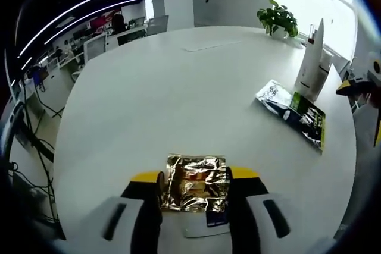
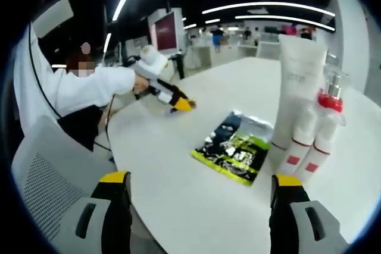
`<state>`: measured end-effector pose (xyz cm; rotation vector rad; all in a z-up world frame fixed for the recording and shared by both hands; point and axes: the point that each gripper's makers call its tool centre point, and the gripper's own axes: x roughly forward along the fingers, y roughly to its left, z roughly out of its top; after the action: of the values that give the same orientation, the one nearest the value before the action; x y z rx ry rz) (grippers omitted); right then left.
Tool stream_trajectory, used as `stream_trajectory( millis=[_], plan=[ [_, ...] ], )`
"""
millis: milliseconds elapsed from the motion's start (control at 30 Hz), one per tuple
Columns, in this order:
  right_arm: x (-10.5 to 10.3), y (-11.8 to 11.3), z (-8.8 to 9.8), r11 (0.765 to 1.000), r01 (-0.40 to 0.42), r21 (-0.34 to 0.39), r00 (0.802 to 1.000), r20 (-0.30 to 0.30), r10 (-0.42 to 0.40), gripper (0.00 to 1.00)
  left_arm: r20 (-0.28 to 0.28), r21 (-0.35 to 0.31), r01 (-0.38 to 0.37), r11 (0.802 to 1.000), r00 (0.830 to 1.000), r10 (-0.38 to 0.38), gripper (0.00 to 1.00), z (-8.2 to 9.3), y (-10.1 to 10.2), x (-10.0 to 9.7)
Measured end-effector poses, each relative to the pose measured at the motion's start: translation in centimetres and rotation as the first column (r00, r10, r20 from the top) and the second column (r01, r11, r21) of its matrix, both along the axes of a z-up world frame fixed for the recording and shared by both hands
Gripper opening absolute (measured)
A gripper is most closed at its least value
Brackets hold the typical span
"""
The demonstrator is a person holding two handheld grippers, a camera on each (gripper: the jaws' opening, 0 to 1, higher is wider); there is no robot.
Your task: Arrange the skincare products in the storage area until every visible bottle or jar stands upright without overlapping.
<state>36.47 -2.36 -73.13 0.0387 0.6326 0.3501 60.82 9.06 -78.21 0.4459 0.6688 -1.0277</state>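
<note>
Your left gripper [image 1: 194,190] is clamped on a crinkled gold foil sachet [image 1: 194,182], yellow-tipped jaws pressed against its two sides, low over the white round table [image 1: 155,99]. In the right gripper view that same gripper [image 2: 181,104] sits at the table's far edge, held out by your white-sleeved arm [image 2: 83,90].

Your right gripper [image 2: 201,185] hangs wide apart, nothing between its jaws — it is above the near table edge.

Between the jaws' line of sight, a dark packet with green print [image 2: 235,146] lies flat on the table. Just beside it stands a tall white tube [image 2: 296,90], upright, with smaller white bottles [image 2: 321,138] with red caps and labels close against its base. A potted plant [image 1: 277,19] sits at the far rim in the left gripper view.
</note>
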Motion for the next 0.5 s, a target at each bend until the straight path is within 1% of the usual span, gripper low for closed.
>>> stream_trajectory(
  millis=[500],
  plan=[
    [-0.05,0.37,0.19,1.000,-0.010,0.006,1.000,0.005,0.010,1.00,-0.010,-0.006,-0.019,1.000,1.000,0.019,0.37,-0.16,-0.04,0.75]
  ],
)
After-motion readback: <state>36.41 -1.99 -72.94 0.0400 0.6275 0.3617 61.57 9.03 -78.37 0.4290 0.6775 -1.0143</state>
